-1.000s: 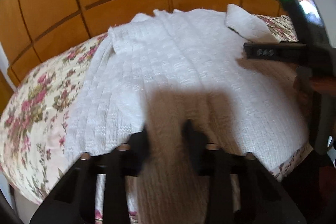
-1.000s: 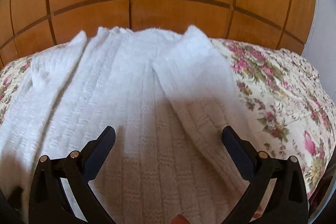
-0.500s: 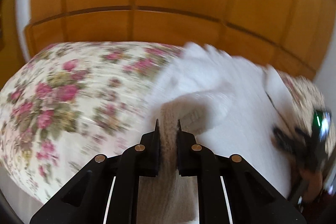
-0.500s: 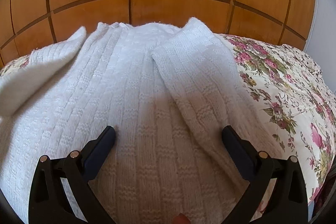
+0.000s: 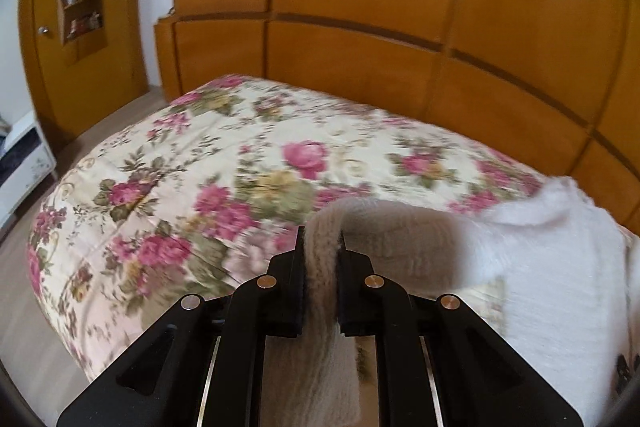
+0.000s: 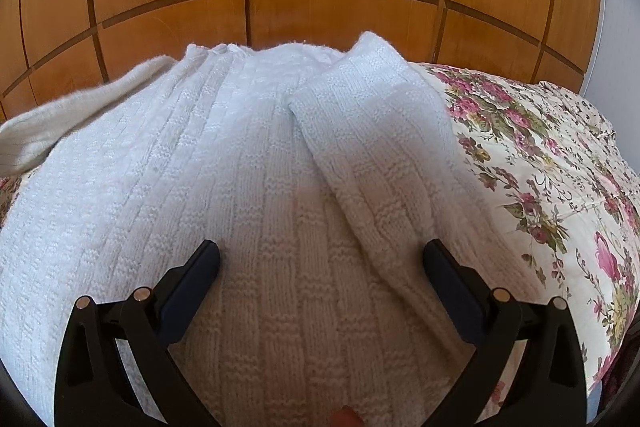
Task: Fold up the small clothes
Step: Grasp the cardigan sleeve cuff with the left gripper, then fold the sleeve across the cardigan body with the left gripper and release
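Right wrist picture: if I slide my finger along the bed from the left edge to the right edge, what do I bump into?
Loose sleeve → wide body of the white knitted sweater → sleeve folded over it → flowery bedspread.

Landmark: white basket-weave knitted sweater [image 6: 280,227], spread flat on the rose-print quilted bedspread [image 6: 560,187]. Right of it, bare quilt runs to the bed edge, free to pass. Beyond its far hem, the orange wooden panelled wardrobe wall [image 6: 320,7] blocks reach. Left of it, its raised sleeve [image 5: 400,227] spans the air above the quilt. Further left, open quilt [image 5: 180,167], then wood-look floor strip [image 5: 24,307].
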Demonstrator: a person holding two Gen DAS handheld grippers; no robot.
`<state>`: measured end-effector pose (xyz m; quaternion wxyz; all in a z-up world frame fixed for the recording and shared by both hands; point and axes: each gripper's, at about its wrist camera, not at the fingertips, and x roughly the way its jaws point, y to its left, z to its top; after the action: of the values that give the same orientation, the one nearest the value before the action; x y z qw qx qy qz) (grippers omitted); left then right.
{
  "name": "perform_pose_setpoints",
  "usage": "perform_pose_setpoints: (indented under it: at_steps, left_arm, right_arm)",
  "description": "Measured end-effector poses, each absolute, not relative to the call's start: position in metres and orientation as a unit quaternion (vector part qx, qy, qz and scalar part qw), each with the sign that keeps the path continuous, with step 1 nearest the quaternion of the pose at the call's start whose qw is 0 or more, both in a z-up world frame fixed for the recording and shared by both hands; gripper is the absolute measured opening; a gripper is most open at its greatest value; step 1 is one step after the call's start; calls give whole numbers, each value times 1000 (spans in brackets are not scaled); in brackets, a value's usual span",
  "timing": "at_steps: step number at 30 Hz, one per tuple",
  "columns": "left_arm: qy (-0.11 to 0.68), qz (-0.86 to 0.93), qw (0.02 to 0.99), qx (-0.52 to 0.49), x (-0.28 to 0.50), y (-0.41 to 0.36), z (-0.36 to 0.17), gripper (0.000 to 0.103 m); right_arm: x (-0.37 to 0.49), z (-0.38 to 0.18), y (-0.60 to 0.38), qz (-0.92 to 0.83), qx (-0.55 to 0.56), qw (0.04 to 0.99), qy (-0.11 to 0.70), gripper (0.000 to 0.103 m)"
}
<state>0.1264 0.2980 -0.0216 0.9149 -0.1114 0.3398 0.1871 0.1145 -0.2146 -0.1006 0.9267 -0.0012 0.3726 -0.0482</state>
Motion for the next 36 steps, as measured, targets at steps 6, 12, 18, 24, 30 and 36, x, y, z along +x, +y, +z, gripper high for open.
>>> perform_pose_setpoints:
  at_steps: [6,12,18,24,30,36]
  left_arm:
    - [381,181,891,-168,160,341,-42,12]
    - [359,238,885,-176,182,355,-32,23]
    - [275,385,866,-164,168,354,-16,90]
    - [272,259,913,-159,150,276,-16,90]
    - [336,46,936,-97,137,134,-51,92]
    - [401,-4,916,-35,138,70,-94,92]
  right_arm:
    - [114,-101,-215,-48,-1,927,373,101]
    - [114,-101,-215,-49,-3,927,371,101]
    - [114,-102,-216,-49,-3,927,371,101]
    - [115,-101,-218,-41,7,926,375,101]
    - [97,-79,-246,-33,83,935,344,101]
    - [82,-70,-307,-100,114,922,356,89]
